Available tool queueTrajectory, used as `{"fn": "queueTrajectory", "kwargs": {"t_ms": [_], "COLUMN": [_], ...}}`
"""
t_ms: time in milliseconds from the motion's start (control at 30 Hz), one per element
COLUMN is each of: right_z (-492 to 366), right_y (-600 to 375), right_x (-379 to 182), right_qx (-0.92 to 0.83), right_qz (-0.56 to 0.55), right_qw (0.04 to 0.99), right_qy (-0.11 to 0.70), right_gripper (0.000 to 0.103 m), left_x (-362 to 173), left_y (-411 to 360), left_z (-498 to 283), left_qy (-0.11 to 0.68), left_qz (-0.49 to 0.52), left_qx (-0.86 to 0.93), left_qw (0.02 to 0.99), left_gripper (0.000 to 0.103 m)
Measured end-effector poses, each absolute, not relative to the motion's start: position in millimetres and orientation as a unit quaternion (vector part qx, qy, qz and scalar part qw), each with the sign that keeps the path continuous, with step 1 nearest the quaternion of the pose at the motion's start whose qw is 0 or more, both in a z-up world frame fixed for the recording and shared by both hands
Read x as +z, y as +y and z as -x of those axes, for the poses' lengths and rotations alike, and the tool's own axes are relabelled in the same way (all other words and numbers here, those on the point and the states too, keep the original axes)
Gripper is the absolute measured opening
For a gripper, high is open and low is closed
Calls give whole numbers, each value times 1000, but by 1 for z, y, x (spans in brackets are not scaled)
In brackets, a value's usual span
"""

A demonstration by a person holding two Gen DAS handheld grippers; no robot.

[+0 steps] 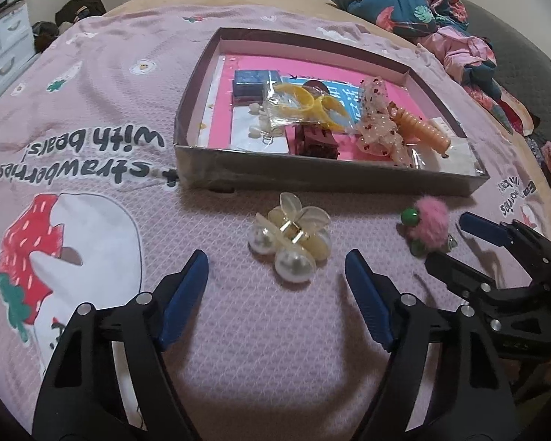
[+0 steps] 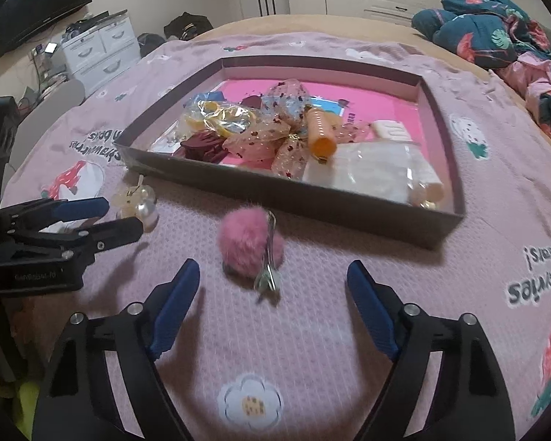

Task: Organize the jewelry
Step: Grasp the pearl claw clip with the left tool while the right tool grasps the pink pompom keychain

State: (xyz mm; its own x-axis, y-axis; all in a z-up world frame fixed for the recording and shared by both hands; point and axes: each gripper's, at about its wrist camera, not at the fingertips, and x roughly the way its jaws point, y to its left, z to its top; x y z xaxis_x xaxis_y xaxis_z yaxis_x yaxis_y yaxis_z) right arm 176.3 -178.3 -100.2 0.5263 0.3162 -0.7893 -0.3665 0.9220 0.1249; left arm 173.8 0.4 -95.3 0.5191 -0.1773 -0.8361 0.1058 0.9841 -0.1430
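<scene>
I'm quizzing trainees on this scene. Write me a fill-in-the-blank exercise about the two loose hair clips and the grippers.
1. The pearl clip lies on the blanket, in front of the ____ gripper.
2. The pompom clip in front of the right gripper is ____ in colour.
3. Both grippers are ____, holding nothing.
4. Both clips lie ____ the box.

Missing words: left; pink; open; outside

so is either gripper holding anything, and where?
Nothing held. Left gripper open before the cream pearl claw clip; right gripper open before the pink fluffy pom-pom clip.
</scene>
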Motion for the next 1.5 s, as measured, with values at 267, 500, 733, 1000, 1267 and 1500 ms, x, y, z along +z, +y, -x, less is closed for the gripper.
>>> {"fn": "queueTrajectory", "kwargs": {"t_ms": [267, 500, 733, 1000, 1267, 1500], "right_z": [-190, -186, -170, -154, -144, -143], "right_y": [-169, -174, -181, -190, -199, -206], "right_x": [-108, -105, -95, -81, -67, -54], "right_qx": [214, 239, 244, 242, 240, 235], "right_qz": [31, 14, 12, 16, 13, 6], "right_qw": [864, 856, 857, 862, 869, 876], "right_qy": [455, 457, 453, 445, 433, 421], "right_gripper": [48, 28, 28, 28, 27, 27], "left_x": [-98, -98, -97, -91, -73, -53], "left_y": [-2, -6, -15, -24, -20, -12], "left_z": [-184, -188, -187, -174, -156, -156], "left_qy": [485, 486, 489, 487, 471, 451], "left_qz": [36, 30, 20, 16, 23, 32], "left_qx": [-82, -87, -103, -119, -119, -108], "left_qw": [870, 869, 866, 865, 874, 885], "left_gripper": [61, 50, 41, 41, 41, 41]}}
